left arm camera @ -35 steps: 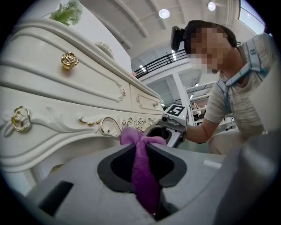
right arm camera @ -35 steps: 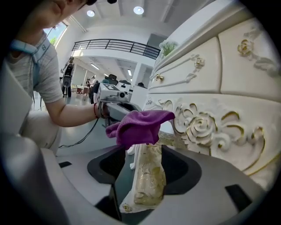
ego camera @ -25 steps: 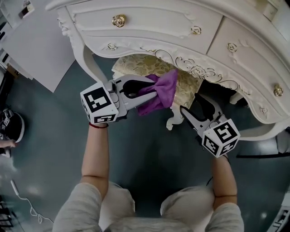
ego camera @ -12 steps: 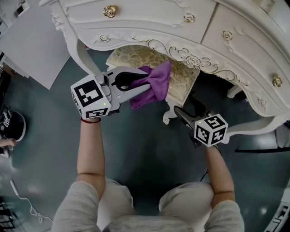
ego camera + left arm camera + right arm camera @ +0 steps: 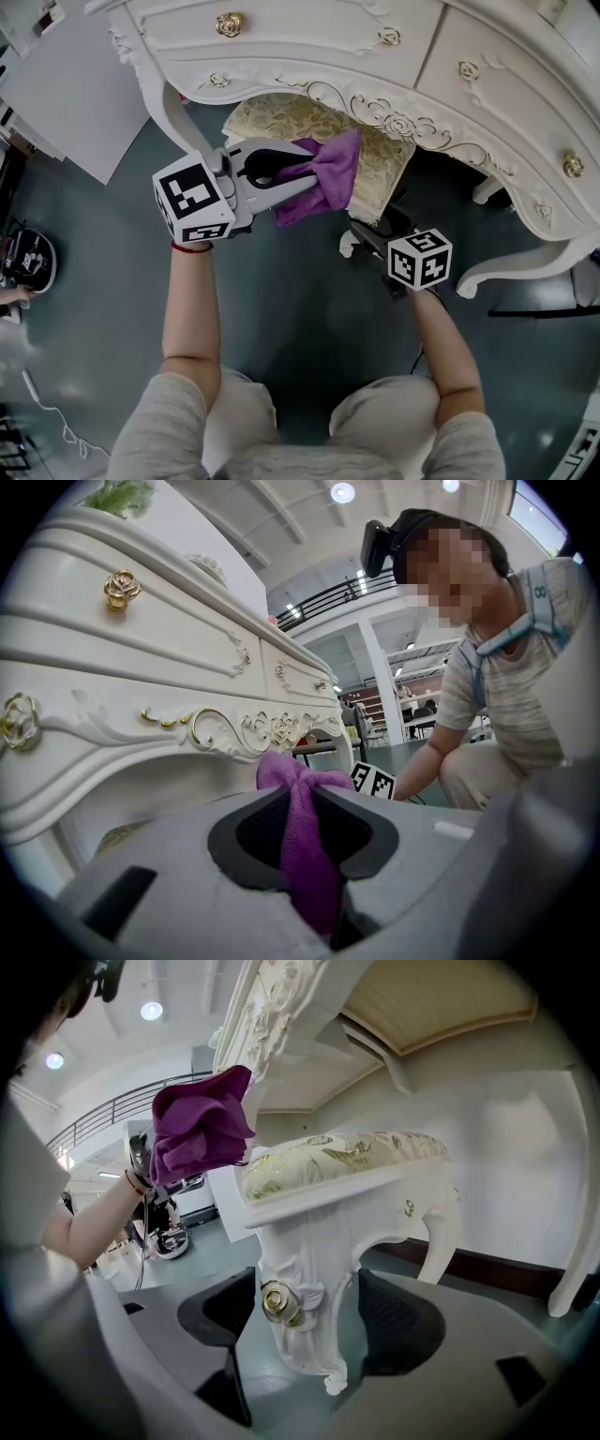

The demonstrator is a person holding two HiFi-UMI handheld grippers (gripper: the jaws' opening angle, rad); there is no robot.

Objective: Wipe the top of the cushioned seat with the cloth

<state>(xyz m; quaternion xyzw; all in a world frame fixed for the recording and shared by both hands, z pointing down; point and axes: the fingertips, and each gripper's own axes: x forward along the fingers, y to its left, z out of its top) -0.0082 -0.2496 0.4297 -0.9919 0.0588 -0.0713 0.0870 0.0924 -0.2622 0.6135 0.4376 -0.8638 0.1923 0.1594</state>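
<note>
— Cloth (image 5: 323, 178) first, from the head view: where is it, and which way does it point?
— One purple cloth, bunched. Its long axis runs from the left gripper (image 5: 302, 176) up and to the right, with the fanned end toward the dressing table (image 5: 309, 42). It hangs over the near right part of the cushioned seat (image 5: 281, 120). I cannot tell whether it touches.
— And the seat?
— One seat, gold-patterned. Its long axis runs from upper left to lower right, and its far side is under the table. There are two grippers, each with one marker cube (image 5: 192, 202). The right gripper (image 5: 364, 236) is at the seat's front leg (image 5: 347, 246). I can make out five gold knobs (image 5: 230, 23) on the table.
— Left gripper view?
— The left gripper (image 5: 302, 803) has its jaws pressed together on the cloth (image 5: 286, 772). A purple band runs up between them and puffs out past the tips, toward the dressing table (image 5: 141, 667). The other gripper's marker cube (image 5: 373, 782) shows beyond, beside a crouching person (image 5: 497, 714).
— Right gripper view?
— The right gripper (image 5: 309, 1321) has just been opening. Its jaws stand spread, with the white leg (image 5: 300, 1269) upright between them and neither pad pressing on it. One gold ornament (image 5: 277, 1302) sits on that leg. A second leg (image 5: 441, 1232) stands further right. The cushioned seat (image 5: 347, 1157) is above, top face up. The cloth (image 5: 197, 1133) is balled at the seat's left end.
</note>
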